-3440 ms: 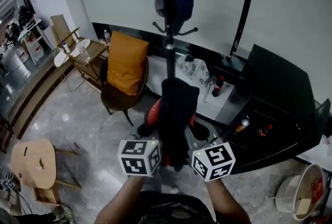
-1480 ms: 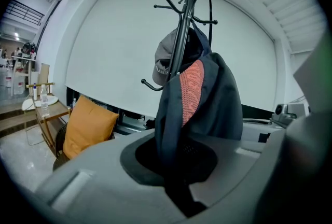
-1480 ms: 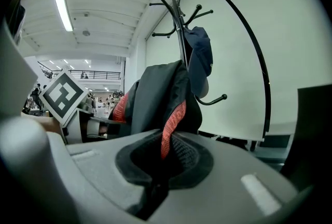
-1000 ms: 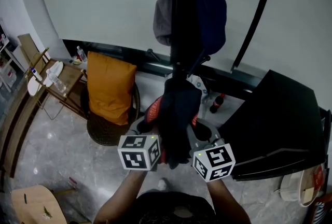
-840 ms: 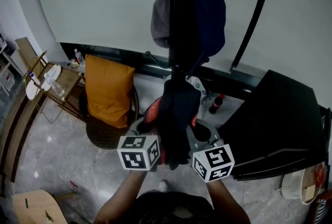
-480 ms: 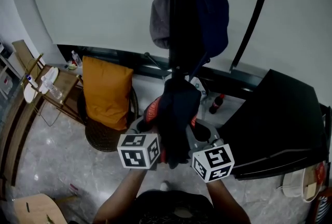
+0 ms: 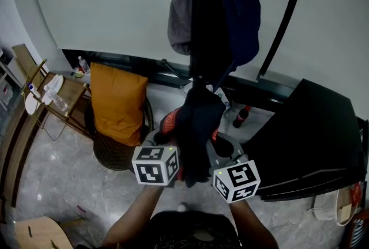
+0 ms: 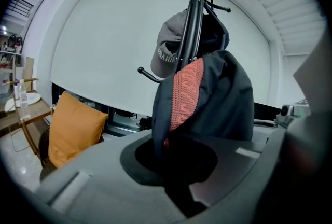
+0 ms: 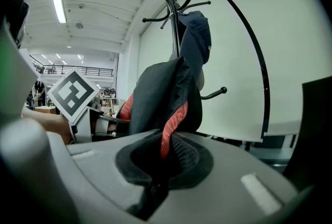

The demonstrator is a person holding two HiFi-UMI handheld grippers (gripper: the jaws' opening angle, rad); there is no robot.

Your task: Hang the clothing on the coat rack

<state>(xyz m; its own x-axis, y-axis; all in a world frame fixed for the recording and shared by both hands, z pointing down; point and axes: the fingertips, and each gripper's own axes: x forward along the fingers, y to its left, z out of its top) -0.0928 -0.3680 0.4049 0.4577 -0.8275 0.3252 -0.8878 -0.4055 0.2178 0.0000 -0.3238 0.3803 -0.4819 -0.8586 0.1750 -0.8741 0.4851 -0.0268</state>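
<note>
Left gripper view shows the left claw (image 8: 174,163) clamped tight on the hem of a dark garment (image 8: 223,98) with a red-orange knit lining. Right gripper view shows the right claw (image 9: 158,166) pinched on the same cloth. Together they hold it up between them, in front of the person. Just beyond, its top meets the pole of the black coat rack (image 7: 202,40), perhaps touching; the overlap hides that. Higher on the rack hang a grey cap (image 7: 180,23) and a navy cap (image 7: 243,23). Farther left, an orange cushion (image 7: 118,104) leans in a chair (image 7: 115,153).
</note>
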